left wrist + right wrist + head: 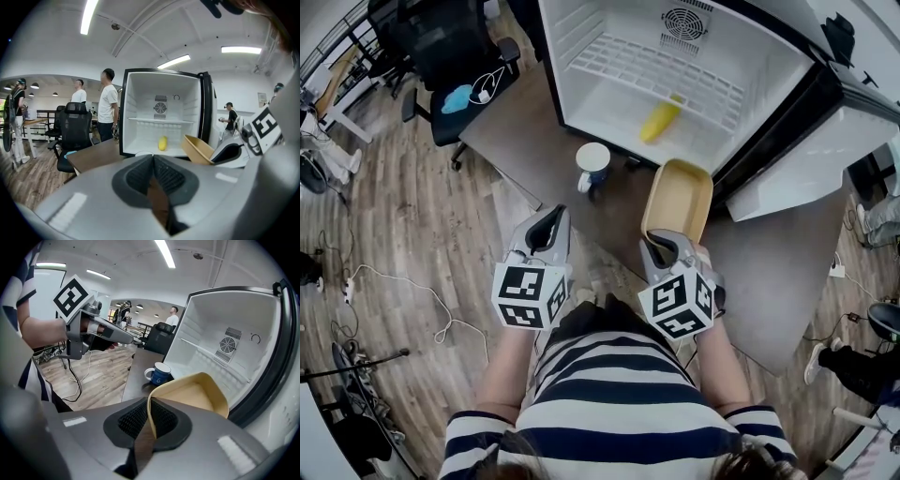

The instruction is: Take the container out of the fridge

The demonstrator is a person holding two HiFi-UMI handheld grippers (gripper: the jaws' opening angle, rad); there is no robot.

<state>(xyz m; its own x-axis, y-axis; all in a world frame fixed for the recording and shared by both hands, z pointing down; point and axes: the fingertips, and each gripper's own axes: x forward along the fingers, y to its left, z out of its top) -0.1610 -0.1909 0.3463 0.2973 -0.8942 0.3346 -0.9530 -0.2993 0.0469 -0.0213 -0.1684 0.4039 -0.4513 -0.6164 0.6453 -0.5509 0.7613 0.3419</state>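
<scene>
My right gripper (pixel 661 246) is shut on the near rim of a tan rectangular container (pixel 679 199), which it holds in the air in front of the open fridge (pixel 675 75). In the right gripper view the container's (pixel 197 394) rim is pinched between the two pads. The left gripper (pixel 546 228) is shut with nothing in it and hangs to the left of the container, seen from it as a tan container (pixel 199 149). A yellow object (pixel 660 120) lies on the fridge floor.
A blue mug (pixel 592 162) with a white inside stands on the brown table (pixel 516 141) before the fridge. The fridge door (pixel 806 169) hangs open to the right. A black office chair (pixel 450 56) stands at the left. People stand in the room behind.
</scene>
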